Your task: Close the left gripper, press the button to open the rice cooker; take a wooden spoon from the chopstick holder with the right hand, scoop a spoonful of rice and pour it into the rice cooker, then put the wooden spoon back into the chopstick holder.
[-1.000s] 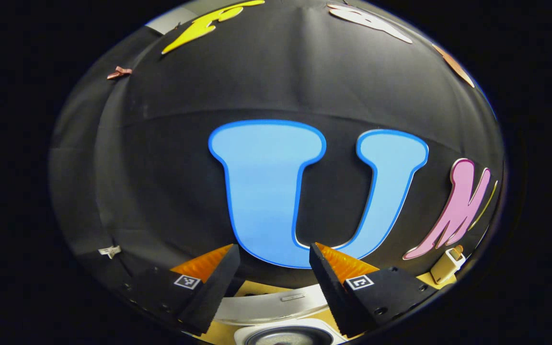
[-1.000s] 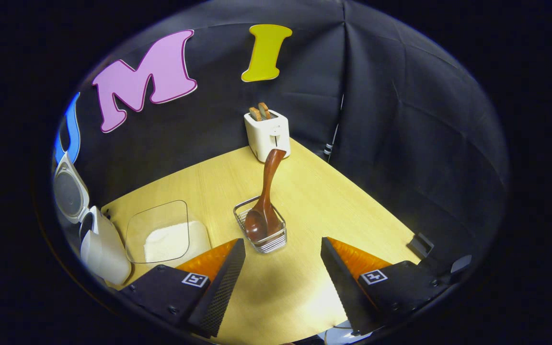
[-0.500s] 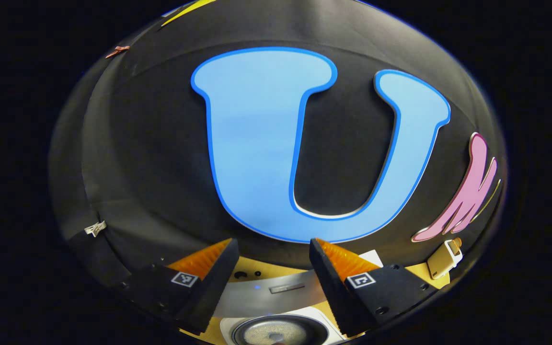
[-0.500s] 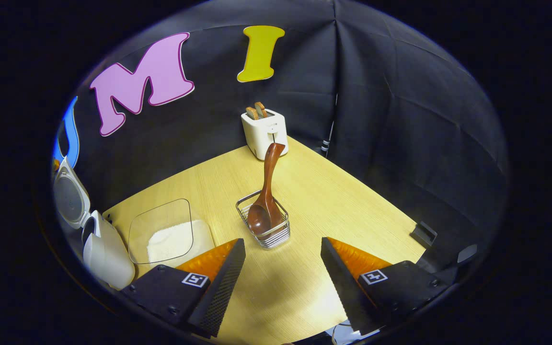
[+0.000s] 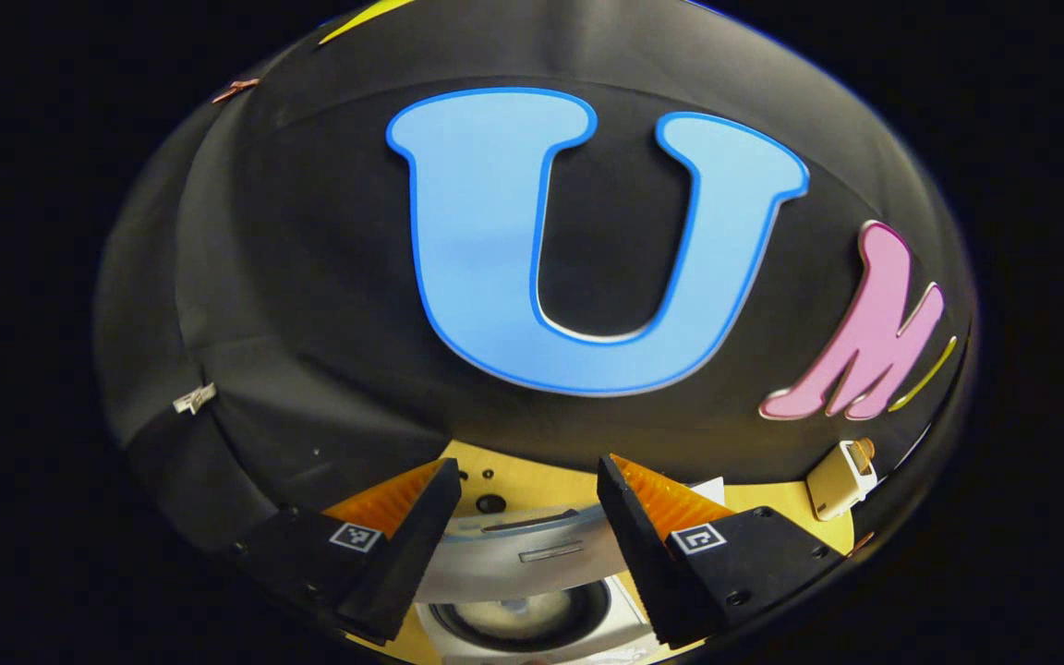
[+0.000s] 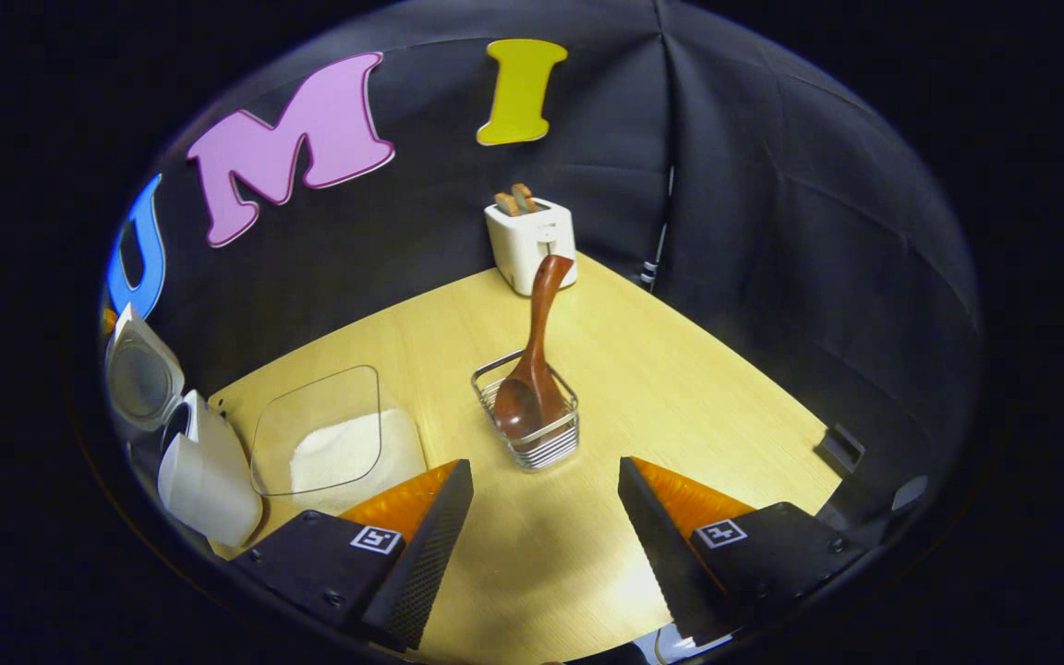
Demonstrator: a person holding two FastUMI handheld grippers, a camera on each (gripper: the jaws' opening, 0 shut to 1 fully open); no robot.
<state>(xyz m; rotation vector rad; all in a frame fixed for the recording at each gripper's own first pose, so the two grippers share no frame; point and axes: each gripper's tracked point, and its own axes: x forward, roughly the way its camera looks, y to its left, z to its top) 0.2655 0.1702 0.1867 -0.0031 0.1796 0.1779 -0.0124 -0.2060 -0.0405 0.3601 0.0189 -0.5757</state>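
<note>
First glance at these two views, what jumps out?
In the right gripper view, the wooden spoon stands bowl-down in the wire chopstick holder mid-table, handle leaning toward the white toaster at the back. Left of it sit a clear container of rice and the rice cooker, its lid up. The right claw hangs open short of the holder; the left claw is open above the cooker.

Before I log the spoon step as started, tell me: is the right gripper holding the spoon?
No: the right gripper is open and short of the spoon, which stands in the holder.
</note>
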